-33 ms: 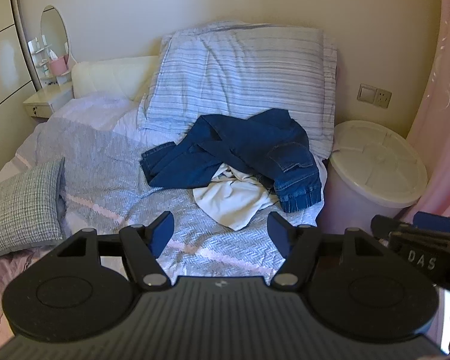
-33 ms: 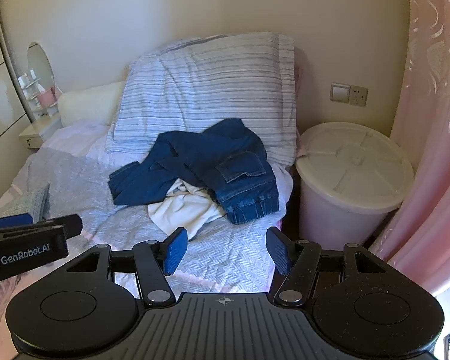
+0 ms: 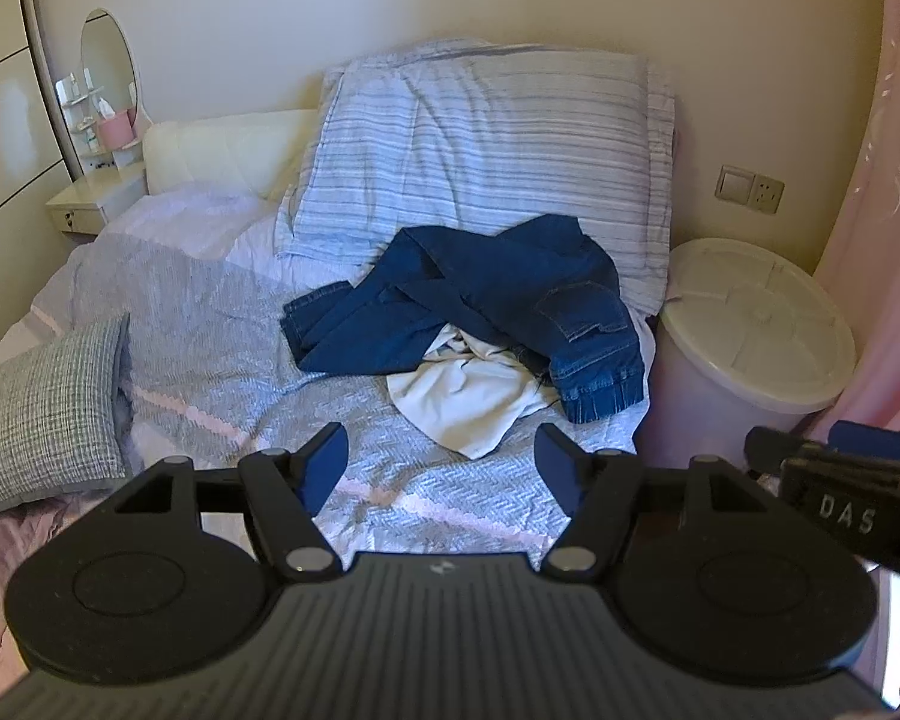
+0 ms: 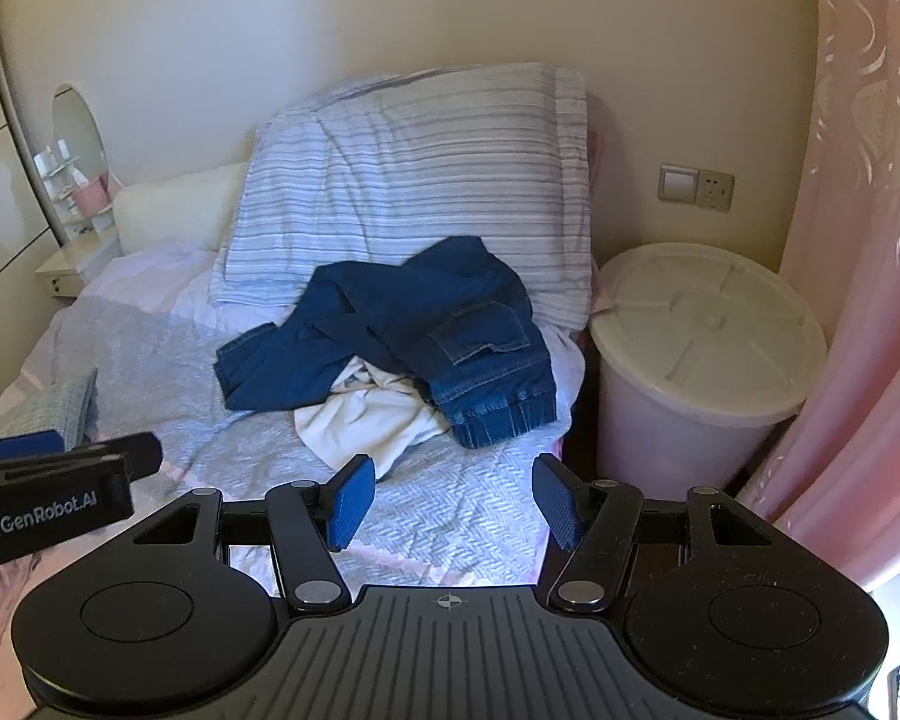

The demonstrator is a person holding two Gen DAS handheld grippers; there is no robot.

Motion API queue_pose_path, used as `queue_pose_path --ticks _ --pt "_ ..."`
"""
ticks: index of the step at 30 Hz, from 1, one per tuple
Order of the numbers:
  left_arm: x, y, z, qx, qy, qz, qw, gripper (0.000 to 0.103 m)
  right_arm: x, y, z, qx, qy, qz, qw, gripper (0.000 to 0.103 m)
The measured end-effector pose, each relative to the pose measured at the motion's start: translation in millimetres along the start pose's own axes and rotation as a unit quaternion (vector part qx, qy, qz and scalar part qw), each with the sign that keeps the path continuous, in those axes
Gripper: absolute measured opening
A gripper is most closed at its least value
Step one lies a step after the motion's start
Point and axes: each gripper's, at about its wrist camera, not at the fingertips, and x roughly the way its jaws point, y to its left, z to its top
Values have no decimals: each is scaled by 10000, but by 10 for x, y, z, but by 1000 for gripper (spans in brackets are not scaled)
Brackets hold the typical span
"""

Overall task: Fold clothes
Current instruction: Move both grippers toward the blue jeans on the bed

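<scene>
A crumpled pair of dark blue jeans (image 3: pixel 468 294) lies on the bed (image 3: pixel 210 348), against a large striped pillow (image 3: pixel 480 144). Partly under the jeans is a bunched white garment (image 3: pixel 468 396), with its near edge sticking out toward me. My left gripper (image 3: pixel 441 444) hovers over the bedspread just short of the white garment; its jaws are open with nothing between them. My right gripper (image 4: pixel 453 474) is beside it on the right, also open and with nothing in it, facing the jeans (image 4: pixel 390 336) and the white garment (image 4: pixel 366 420). Neither gripper touches the clothes.
A white lidded bin (image 3: pixel 756 324) stands right of the bed, beside a pink curtain (image 3: pixel 888 240). A small checked cushion (image 3: pixel 48 402) lies at the left of the bed. A nightstand (image 3: pixel 96 198) with a mirror stands at the far left.
</scene>
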Motion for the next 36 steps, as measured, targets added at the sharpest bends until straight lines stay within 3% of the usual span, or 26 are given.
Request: queue_pose_path --ticks 5,9,12,26,36 --pt "34 53 -1 8 -25 57 10000 66 105 143 105 15 -43 105 9999 62" --pt "112 170 -121 -31 -37 66 10000 66 185 119 29 -29 -74 162 9998 62" --pt "194 302 -29 -47 76 38 10000 66 214 69 -51 -45 -74 215 9997 62" --pt "356 441 25 -123 303 -112 9994 66 320 172 -16 -31 38 -60 10000 62" --pt "450 629 -131 -408 514 -159 9977 66 195 97 -136 -264 -671 439 9964 62"
